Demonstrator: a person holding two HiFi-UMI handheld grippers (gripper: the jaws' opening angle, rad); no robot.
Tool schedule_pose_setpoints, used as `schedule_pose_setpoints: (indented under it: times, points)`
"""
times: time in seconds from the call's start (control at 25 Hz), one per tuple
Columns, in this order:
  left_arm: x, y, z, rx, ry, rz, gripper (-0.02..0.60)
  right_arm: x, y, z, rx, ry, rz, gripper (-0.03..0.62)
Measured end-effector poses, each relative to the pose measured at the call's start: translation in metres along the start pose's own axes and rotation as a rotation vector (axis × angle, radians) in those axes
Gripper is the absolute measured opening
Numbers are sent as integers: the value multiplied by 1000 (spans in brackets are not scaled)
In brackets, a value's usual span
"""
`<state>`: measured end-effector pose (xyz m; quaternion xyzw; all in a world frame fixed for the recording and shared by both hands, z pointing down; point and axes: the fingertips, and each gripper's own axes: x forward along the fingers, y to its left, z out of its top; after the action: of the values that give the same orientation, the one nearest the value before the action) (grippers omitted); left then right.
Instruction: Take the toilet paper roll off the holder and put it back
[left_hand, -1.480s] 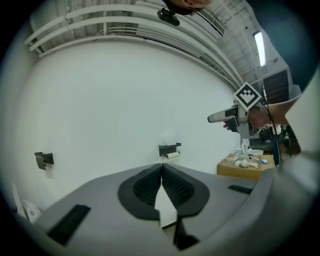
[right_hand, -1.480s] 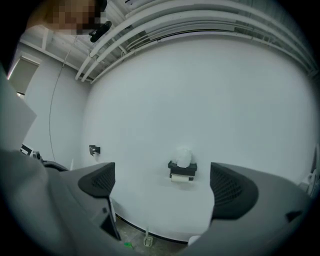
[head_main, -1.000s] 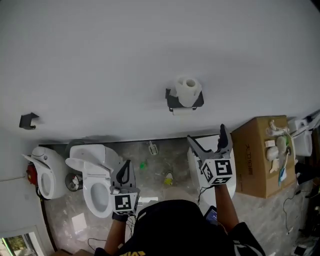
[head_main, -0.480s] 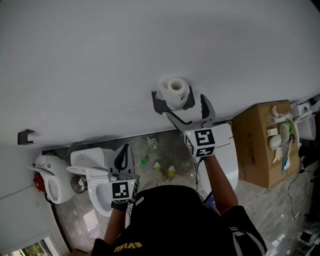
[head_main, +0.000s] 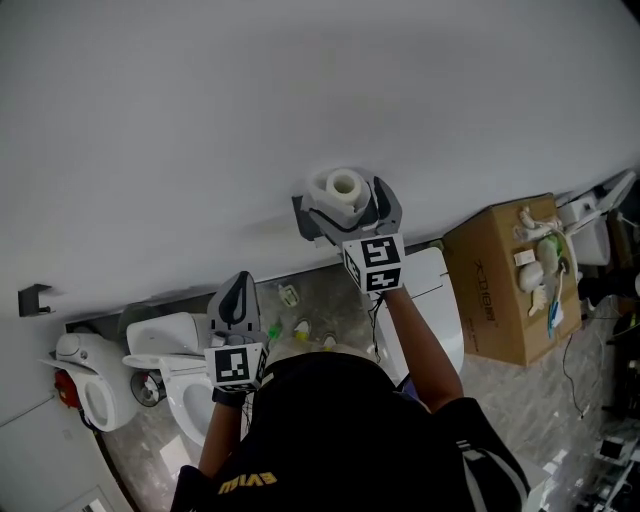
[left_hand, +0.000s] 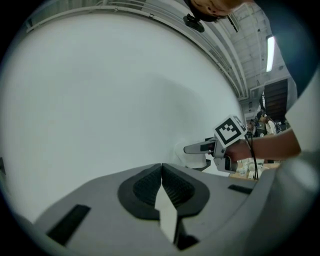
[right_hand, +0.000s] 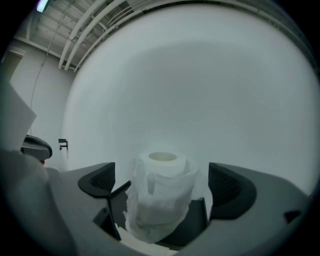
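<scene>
straddling the toilet paper roll, right gripper fingers spread; left gripper fingers closed.

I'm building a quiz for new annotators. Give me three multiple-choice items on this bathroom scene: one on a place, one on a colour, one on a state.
1. Where is the roll? A on the holder; B on the floor; C in a box.
2. What colour is the holder? A red; B dark grey; C yellow.
3. How do the right tool's jaws stand? A shut on the roll; B shut on nothing; C apart, one each side of the roll.

Answers: 1 A, the roll stands upright on the holder. 2 B, the holder looks dark grey in both views. 3 C, a gap shows between each jaw and the roll.
</scene>
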<state>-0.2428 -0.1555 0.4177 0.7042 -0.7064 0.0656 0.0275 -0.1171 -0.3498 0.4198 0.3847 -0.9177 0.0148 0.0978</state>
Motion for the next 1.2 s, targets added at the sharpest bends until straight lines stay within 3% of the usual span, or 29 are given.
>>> schedule_pose_setpoints:
  times: [0.56, 0.88, 1.08, 1.2]
  points:
    - [21, 19, -10, -19, 1, -62, 12, 14, 1, 2, -33, 26, -55, 539]
    - [22, 15, -4, -19, -16, -89, 12, 10, 2, -1, -48, 51, -65, 430]
    - [16, 20, -7, -28, -16, -71, 12, 8, 2, -5, -81, 83, -75, 307]
    - [13, 23, -10, -34, -10, -63, 12, 8, 0, -4, -86, 90, -78, 302]
